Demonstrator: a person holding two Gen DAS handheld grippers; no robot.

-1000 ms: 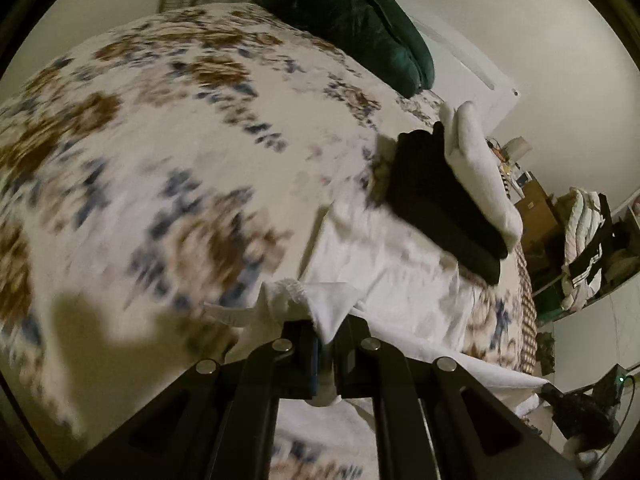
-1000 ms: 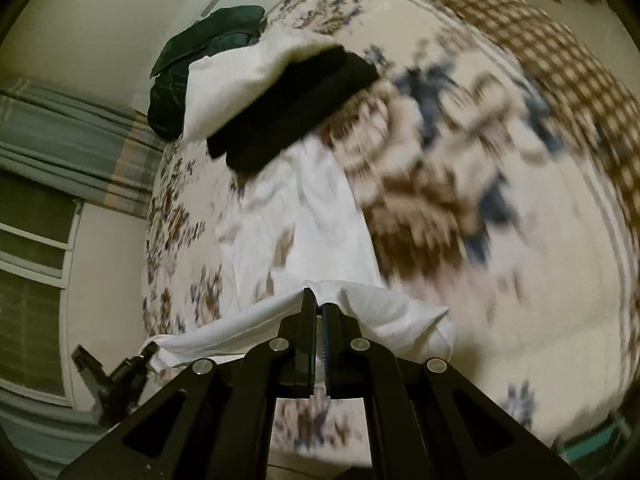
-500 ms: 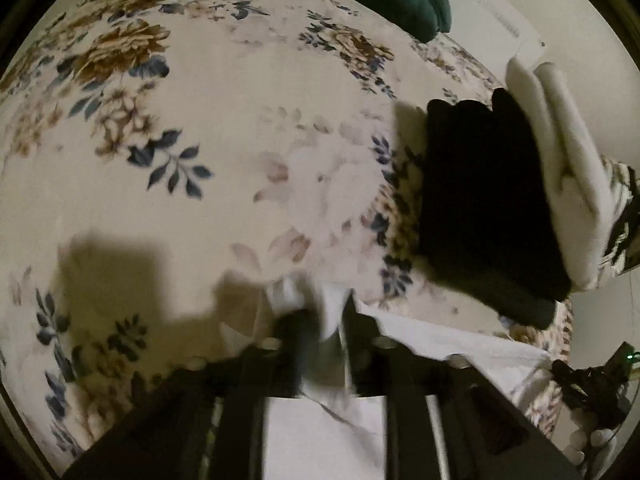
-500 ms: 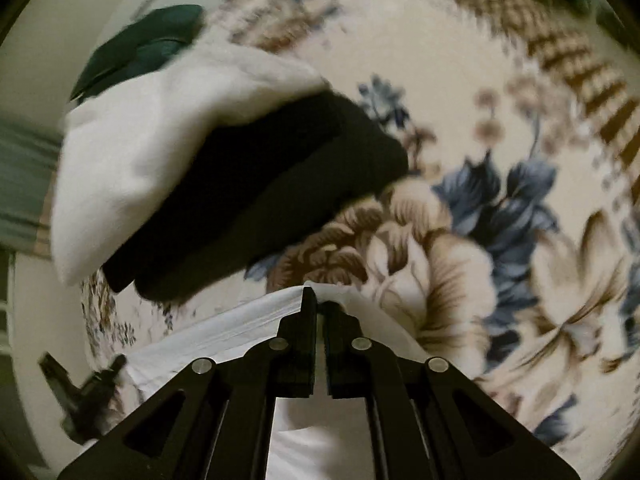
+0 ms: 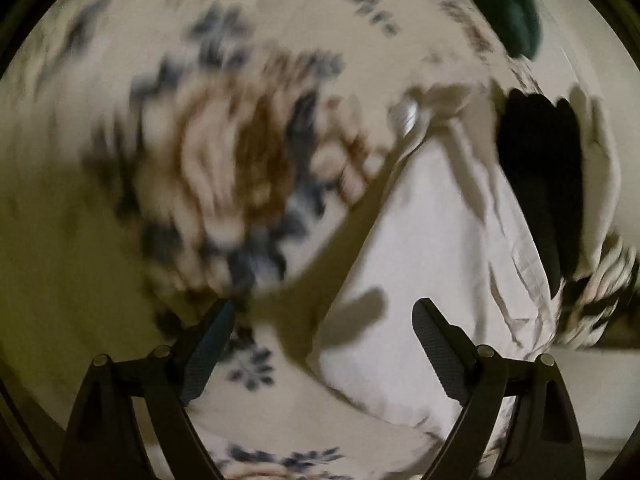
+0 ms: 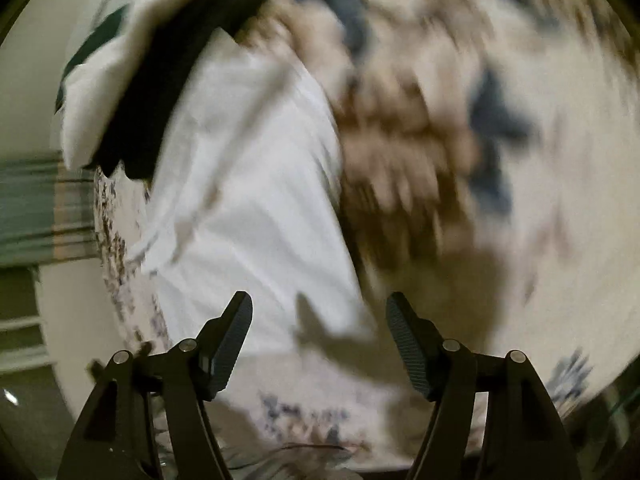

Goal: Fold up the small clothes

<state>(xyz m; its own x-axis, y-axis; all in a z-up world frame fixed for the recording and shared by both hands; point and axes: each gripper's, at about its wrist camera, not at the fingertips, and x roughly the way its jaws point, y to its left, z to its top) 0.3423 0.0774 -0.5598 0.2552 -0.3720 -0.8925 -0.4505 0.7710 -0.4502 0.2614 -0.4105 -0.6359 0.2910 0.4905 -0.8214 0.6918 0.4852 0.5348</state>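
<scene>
A white garment (image 5: 432,248) lies folded flat on the floral bedspread (image 5: 208,168); it also shows in the right wrist view (image 6: 248,200). My left gripper (image 5: 324,320) is open and empty, above the garment's near left edge. My right gripper (image 6: 320,320) is open and empty, above the garment's near right corner. A stack of folded black clothes (image 5: 536,168) and white clothes (image 5: 596,160) lies just beyond the garment; it appears in the right wrist view as black (image 6: 160,80) and white (image 6: 100,92). Both views are motion-blurred.
A dark green pillow (image 5: 508,0) lies at the head of the bed. A curtain (image 6: 28,208) and wall show past the bed's edge in the right wrist view.
Both grippers were shut on the white garment's edge; they have let go and opened, and pulled back. The garment now lies flat on the bed.
</scene>
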